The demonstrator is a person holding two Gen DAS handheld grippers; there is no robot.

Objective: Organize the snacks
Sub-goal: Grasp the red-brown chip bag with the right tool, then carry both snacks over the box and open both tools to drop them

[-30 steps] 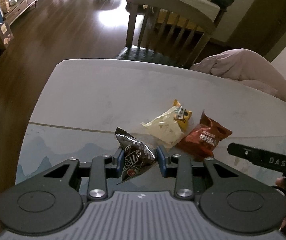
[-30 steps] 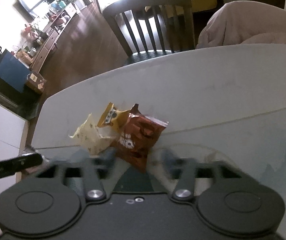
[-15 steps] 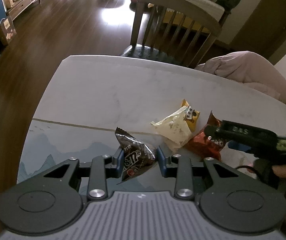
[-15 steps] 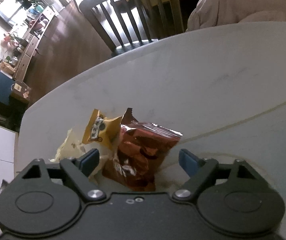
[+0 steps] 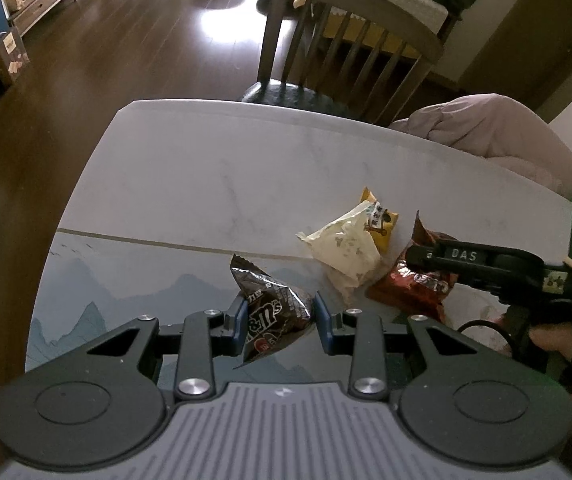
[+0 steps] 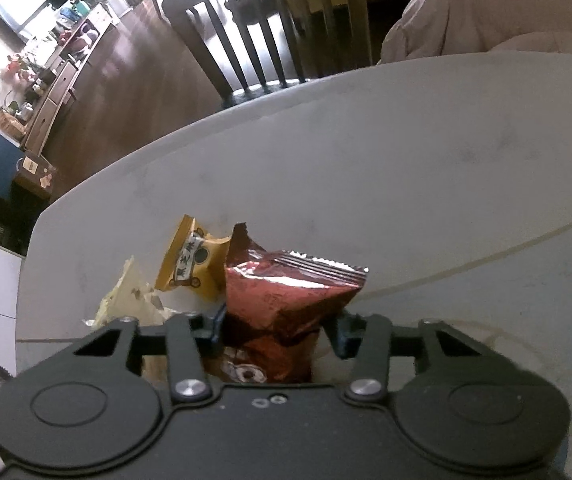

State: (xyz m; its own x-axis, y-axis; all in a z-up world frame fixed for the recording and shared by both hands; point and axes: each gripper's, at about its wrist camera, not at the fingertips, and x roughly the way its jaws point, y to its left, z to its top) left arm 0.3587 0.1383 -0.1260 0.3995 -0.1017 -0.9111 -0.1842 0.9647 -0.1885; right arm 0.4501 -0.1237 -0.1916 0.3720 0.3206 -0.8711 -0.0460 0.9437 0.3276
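My left gripper [image 5: 278, 318] is clamped on the dark brown snack packet [image 5: 268, 312], which sits between its blue pads just above the table [image 5: 214, 176]. The jaws of my right gripper [image 6: 276, 330] have just been closing, and they now squeeze the red snack packet [image 6: 286, 300] between them. Just left of the right gripper lie the yellow packet [image 6: 194, 260] and the pale cream packet [image 6: 126, 300], touching each other.
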